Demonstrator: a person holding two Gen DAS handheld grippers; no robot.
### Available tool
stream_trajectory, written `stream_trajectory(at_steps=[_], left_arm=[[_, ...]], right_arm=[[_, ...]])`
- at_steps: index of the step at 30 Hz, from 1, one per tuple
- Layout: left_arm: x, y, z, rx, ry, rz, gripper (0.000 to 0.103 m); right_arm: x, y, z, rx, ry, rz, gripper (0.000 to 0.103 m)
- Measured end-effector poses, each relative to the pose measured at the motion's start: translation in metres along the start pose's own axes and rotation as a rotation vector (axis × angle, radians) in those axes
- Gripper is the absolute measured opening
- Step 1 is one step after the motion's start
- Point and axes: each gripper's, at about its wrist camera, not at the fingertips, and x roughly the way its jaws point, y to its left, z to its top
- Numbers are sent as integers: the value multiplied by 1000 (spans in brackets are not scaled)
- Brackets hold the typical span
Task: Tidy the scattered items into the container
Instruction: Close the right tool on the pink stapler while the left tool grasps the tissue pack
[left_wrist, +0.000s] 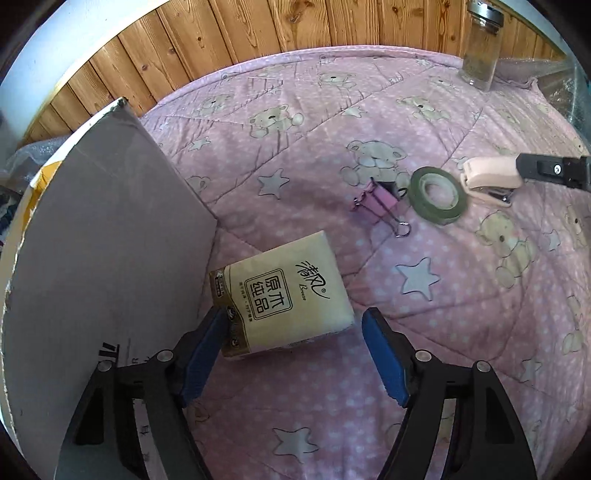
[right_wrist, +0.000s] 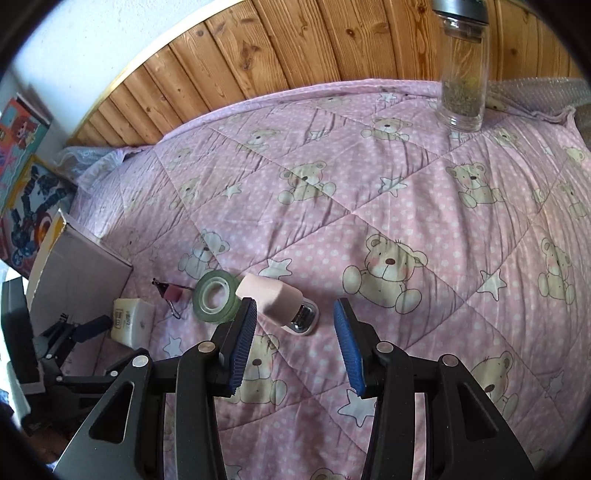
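Covering perhaps a bed: teddy-bear quilt (right_wrist: 369, 206), pine wall (right_wrist: 295, 40).

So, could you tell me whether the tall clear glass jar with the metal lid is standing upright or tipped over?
Upright. The tall clear glass jar stands on its base on the pink bear-print quilt, metal lid on top.

The quilt (left_wrist: 369, 110) is viewed closely from above by 2 forward-facing wrist cameras; the stapler (left_wrist: 487, 181) (right_wrist: 280, 301) is shared by both views.

pink bear quilt (right_wrist: 369, 192) | glass jar (right_wrist: 463, 85) upright, far edge | wood panel wall (right_wrist: 295, 40) behind
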Motion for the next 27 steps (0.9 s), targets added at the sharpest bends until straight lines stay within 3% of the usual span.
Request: stream_trajectory(at_steps=[2,3,7,10,13,15,18,20,21,24,27], left_arm=[[-14,-2,5,0,-35,-201,73],[-21,-6,7,29,-53,-223,70],[-35,-8,15,101,-112,-164,70],[-31,-5,23,172,-152,-61,70],[-12,-4,29,240,-102,-127,71],[-1,-16,26,334,-80,-125,71],[8,-27,19,384,-30,-150,75],[0,-28,18,358,-14,-215,71],[-4,-26,18,332,-15,-232,68],[-5,-22,14,308,-40,-198,69],[-3,-30,5,384,-59,-165,78]], right_arm=[[1,-1,-3,-7,11,-6,47],[1,-3,-5,-8,15,-9,47],[1,-2,-5,-19,14,-3,48],[4,7,-3,-59,19,26,51],[15,21,-3,-150,47,18,52],[26,29,-2,-229,70,-20,52],[36,32,0,-290,86,-40,52],[37,30,3,-295,98,-7,46],[38,30,4,-300,105,-4,37],[40,31,5,-320,116,12,36],[46,33,6,-333,121,13,39]])
